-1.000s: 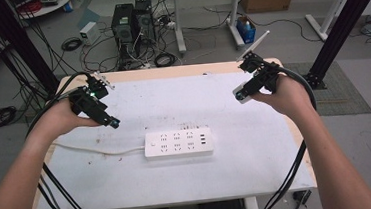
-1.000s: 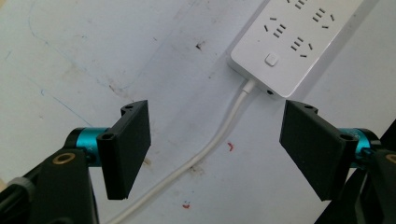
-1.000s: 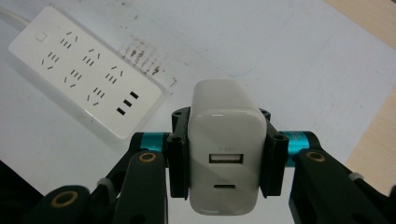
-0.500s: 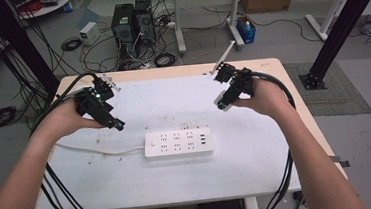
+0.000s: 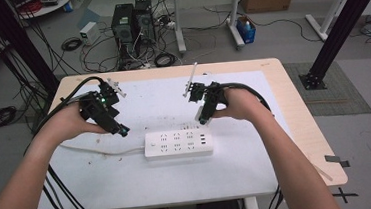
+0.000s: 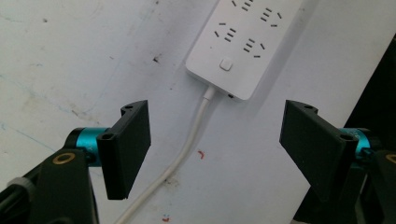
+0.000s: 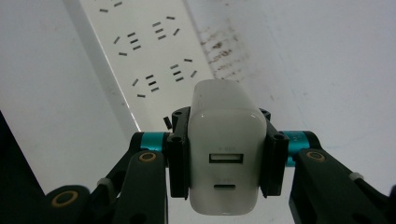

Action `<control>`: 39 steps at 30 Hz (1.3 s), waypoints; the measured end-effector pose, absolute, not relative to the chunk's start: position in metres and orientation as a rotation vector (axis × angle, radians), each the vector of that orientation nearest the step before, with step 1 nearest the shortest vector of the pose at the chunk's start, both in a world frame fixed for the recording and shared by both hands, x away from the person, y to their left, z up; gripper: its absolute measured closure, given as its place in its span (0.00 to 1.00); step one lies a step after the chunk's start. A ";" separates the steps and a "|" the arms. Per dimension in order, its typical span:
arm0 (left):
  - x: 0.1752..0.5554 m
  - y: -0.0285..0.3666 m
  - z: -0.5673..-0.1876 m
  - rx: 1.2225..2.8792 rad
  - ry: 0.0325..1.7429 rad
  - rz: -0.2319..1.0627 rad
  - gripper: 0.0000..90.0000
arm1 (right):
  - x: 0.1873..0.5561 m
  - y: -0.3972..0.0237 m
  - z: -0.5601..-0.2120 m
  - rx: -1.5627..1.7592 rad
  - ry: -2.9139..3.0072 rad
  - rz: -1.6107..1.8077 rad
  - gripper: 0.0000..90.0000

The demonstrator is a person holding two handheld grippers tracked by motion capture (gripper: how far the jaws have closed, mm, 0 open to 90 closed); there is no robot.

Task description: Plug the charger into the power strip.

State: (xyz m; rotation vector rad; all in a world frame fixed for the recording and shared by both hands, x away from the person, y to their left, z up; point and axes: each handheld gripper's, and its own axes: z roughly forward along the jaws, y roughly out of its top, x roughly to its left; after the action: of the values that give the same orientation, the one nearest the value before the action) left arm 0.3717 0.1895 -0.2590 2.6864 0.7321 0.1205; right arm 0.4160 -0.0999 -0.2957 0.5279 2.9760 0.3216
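Observation:
A white power strip (image 5: 178, 143) lies mid-table with its white cord (image 5: 97, 151) running left. In the right gripper view, my right gripper (image 7: 223, 154) is shut on a white USB charger (image 7: 225, 158), held just above the strip (image 7: 140, 51). In the high view the right gripper (image 5: 202, 117) hovers over the strip's right end. My left gripper (image 5: 121, 131) stands open just left of the strip, above the cord. The left gripper view shows its jaws wide apart (image 6: 217, 144), with the strip's switch end (image 6: 243, 51) and cord (image 6: 187, 144) between them and below.
The white table (image 5: 259, 179) has scuff marks. Black cables hang off its left edge (image 5: 60, 194). Beyond the far edge the floor holds computer towers (image 5: 131, 23), tangled wires and a desk's legs. A black frame post (image 5: 340, 27) stands at the right.
My right gripper has moved left and toward the strip's right end with the charger in it. My left gripper has shifted slightly right and nearer, toward the strip's left end.

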 end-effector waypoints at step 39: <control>0.342 0.196 -0.268 2.677 0.725 0.126 0.28 | 0.416 -0.030 -0.356 -0.030 3.088 -0.011 0.70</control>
State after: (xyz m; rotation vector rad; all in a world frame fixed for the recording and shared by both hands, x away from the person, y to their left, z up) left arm 0.3424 0.1964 -0.2675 2.6765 0.7250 0.1261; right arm 0.4155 -0.0299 -0.3560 -0.0296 3.0880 -0.0107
